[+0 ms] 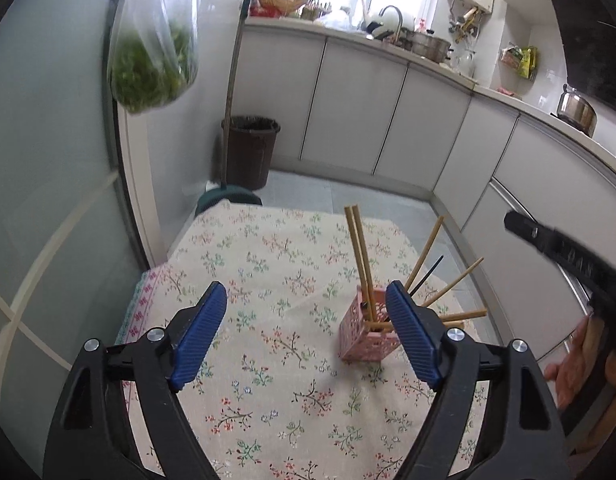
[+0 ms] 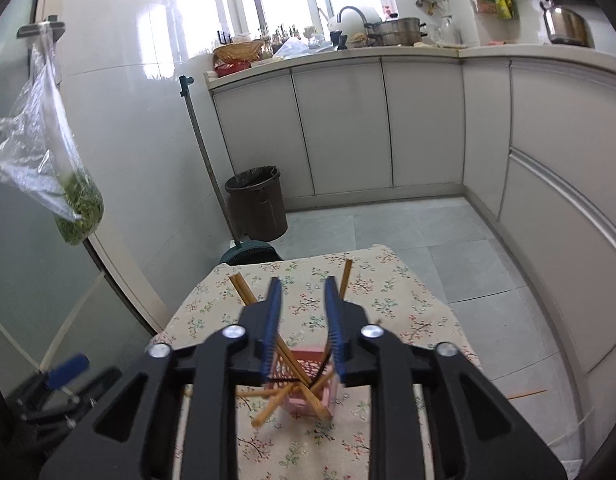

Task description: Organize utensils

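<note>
Chopsticks (image 2: pixel 244 294) splayed in pink basket (image 1: pixel 367 334); tipping risked if bumped by half-open, empty right fingers (image 2: pixel 300 312). Left fingers (image 1: pixel 308 332) wide open, empty.

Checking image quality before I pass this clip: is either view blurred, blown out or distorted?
Left wrist view: sharp on the pink plastic utensil basket and floral tablecloth; window overexposed, cabinets bowed by the fisheye. Right wrist view: motion blur on the right hand-held gripper and the basket below it, background crisp, window glare on the glossy white wall tiles.
</note>
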Action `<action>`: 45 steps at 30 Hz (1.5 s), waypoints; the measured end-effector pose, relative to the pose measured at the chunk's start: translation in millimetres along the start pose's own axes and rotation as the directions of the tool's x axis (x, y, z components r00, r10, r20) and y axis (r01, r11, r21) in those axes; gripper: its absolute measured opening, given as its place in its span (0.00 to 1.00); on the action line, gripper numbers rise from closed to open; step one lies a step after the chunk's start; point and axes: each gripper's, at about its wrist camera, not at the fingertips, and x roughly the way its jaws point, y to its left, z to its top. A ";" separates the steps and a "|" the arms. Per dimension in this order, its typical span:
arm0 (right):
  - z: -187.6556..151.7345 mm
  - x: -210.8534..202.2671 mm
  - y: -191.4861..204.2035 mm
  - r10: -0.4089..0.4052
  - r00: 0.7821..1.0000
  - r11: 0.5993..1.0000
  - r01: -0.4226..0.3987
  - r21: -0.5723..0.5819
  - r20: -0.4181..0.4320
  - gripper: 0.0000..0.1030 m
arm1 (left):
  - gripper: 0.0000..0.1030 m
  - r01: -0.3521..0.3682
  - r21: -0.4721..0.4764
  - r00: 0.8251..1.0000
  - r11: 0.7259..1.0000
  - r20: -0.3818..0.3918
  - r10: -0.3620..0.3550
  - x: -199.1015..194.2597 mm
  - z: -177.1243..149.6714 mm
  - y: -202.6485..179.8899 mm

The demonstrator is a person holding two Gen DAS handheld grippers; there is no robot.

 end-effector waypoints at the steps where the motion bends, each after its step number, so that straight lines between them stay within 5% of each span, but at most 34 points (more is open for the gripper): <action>1: -4.4 -6.3 1.4 -0.016 1.000 1.000 0.016 -0.011 0.009 0.37 | 0.79 -0.011 0.008 1.000 1.000 0.008 0.011 -2.3 -0.3 -3.2; 7: -26.9 -37.4 2.0 -0.084 0.996 0.996 0.085 -0.025 0.023 0.45 | 0.93 -0.072 0.068 0.996 0.995 0.052 0.068 -17.3 -5.4 -24.2; 31: -83.4 -112.1 -18.8 -0.158 0.987 0.985 0.158 0.066 -0.006 0.93 | 0.93 -0.078 0.132 0.990 0.988 0.131 0.060 -72.5 -34.0 -53.5; 35: -92.6 -128.8 -24.3 -0.231 0.973 0.970 0.229 0.081 0.015 0.94 | 0.93 -0.094 0.179 0.990 0.979 0.124 0.073 -85.9 -38.6 -64.5; 45: -106.2 -156.7 -37.6 -0.249 0.968 0.962 0.248 0.109 -0.006 0.94 | 0.93 -0.062 0.201 0.993 0.978 0.107 0.041 -102.6 -56.7 -78.3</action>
